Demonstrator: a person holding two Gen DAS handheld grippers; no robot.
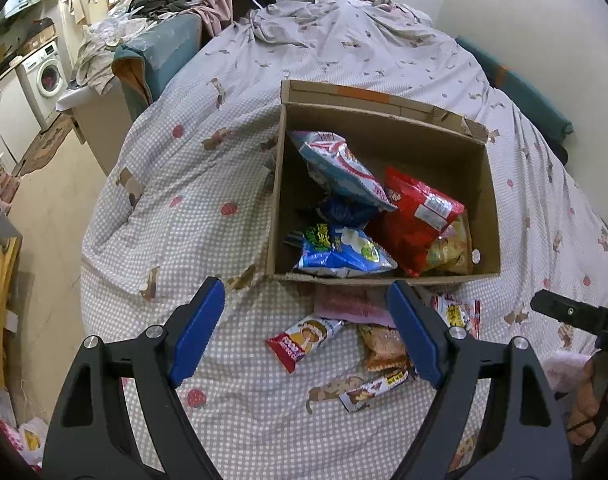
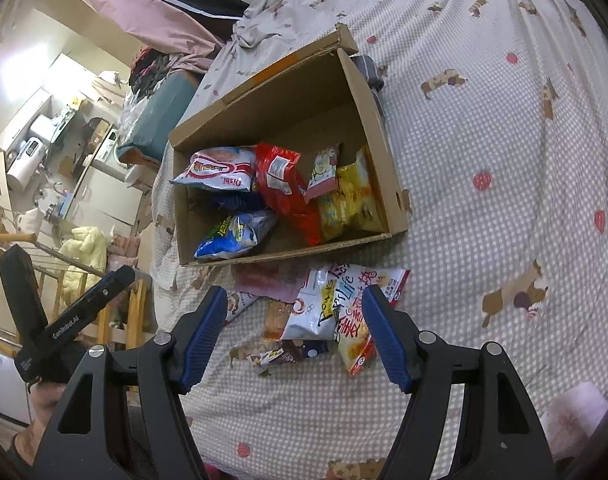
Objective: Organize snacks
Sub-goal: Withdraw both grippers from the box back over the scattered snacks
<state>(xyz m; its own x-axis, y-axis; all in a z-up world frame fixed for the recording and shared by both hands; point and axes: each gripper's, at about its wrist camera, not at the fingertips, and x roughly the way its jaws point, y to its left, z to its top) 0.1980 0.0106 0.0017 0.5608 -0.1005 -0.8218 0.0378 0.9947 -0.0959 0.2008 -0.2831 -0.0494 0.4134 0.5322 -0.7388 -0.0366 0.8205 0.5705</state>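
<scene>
Status: we're partway through, by our read. The cardboard box (image 1: 383, 276) sits on the checked bedspread (image 1: 184, 208), flaps open, and already holds a batch of snacks: a white-and-blue bag (image 1: 339, 168) leaning against the left wall, a red bag (image 1: 419, 216) in the middle, a blue bag (image 1: 339, 252) at the near edge, and yellow packets (image 2: 351, 200) along the right wall. Something dark blue sits under the white bag; we can't tell what it is.

Left to do: a loose pile on the bedspread just in front of the box's near wall. We see a small red-and-white packet (image 1: 304, 338), an orange packet (image 1: 383, 348), a slim brown bar (image 1: 371, 390), a pink flat pack (image 1: 351, 306) right against the box, a white bag (image 2: 315, 312) and a red-and-white bag with big lettering (image 2: 359, 320) overlapping it.

Left gripper (image 1: 307, 332): jaws apart, nothing between the pads, hanging over the left side of the pile. Right gripper (image 2: 294, 330): jaws apart, empty, above the white bag. Neither touches a packet as far as we can see.

Our estimate: roughly half packed, with six or so items outside.
</scene>
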